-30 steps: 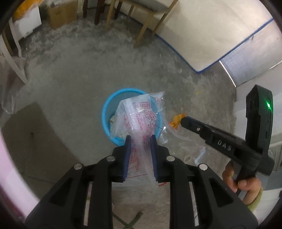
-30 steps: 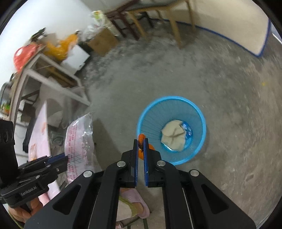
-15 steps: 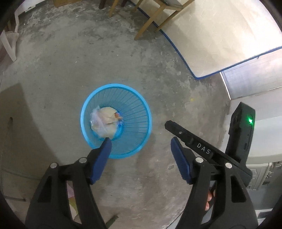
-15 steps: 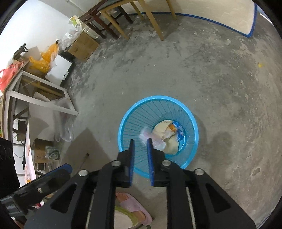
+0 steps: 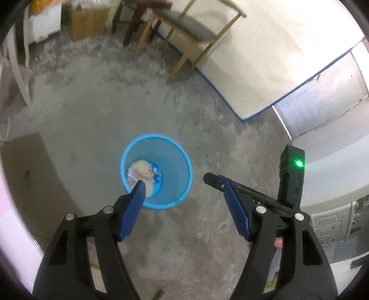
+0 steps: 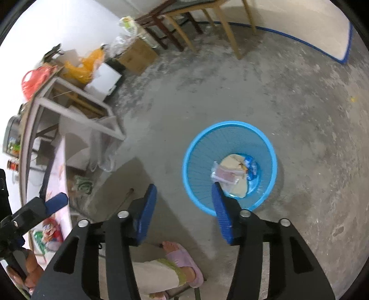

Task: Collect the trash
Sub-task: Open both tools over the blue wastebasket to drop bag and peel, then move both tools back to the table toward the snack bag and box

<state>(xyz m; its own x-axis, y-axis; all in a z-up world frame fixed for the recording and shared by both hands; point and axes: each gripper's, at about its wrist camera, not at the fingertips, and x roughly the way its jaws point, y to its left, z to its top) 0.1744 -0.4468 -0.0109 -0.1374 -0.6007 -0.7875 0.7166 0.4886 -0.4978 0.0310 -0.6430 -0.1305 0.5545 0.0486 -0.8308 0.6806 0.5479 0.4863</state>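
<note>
A blue mesh trash basket (image 5: 182,159) stands on the concrete floor; it also shows in the right wrist view (image 6: 196,147). Inside lie crumpled trash (image 5: 141,172): a clear plastic wrapper with red print (image 6: 223,176), pale paper and a blue packet. My left gripper (image 5: 183,189) is open and empty, held above the floor just right of the basket. My right gripper (image 6: 183,192) is open and empty, above the basket's left edge. The right gripper also shows at the right of the left wrist view (image 5: 251,196).
Wooden chairs (image 5: 184,30) and a cardboard box (image 5: 85,20) stand at the back. A cluttered table (image 6: 48,143) with bags is on the left. The person's foot in a purple slipper (image 6: 182,256) is below the right gripper. A white board with blue trim (image 5: 276,57) leans at right.
My left gripper opened and the printed plastic wrapper dropped into the basket. My right gripper opened after that and its orange scrap is gone from it. Both cameras shifted.
</note>
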